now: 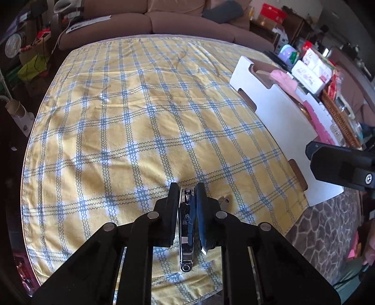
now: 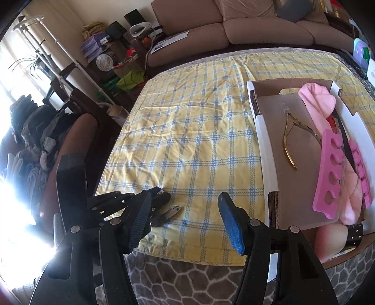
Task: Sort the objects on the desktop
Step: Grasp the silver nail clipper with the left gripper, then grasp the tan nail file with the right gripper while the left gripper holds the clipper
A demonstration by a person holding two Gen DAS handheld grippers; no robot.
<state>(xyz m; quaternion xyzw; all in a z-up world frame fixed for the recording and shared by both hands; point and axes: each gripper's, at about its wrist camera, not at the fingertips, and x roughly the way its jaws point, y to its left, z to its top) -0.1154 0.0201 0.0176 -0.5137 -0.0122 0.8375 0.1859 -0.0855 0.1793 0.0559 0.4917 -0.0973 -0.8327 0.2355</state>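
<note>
My left gripper (image 1: 187, 187) is shut on a chrome nail clipper (image 1: 186, 225), held just above the yellow checked cloth (image 1: 140, 122) near its front edge. In the right wrist view the left gripper (image 2: 161, 194) and the nail clipper (image 2: 167, 214) show at the cloth's front left corner. My right gripper (image 2: 184, 199) is open and empty, above the front edge of the cloth, left of the cardboard box (image 2: 263, 140). The box holds gold cuticle nippers (image 2: 295, 131), pink toe separators (image 2: 332, 171) and a pink cloth (image 2: 318, 101).
The box (image 1: 276, 112) stands along the right side of the table. A sofa (image 1: 192, 21) runs behind the table. Cluttered boxes and a basket (image 1: 337, 112) lie beyond the box. A patterned rug (image 2: 187, 281) lies below the table's front edge.
</note>
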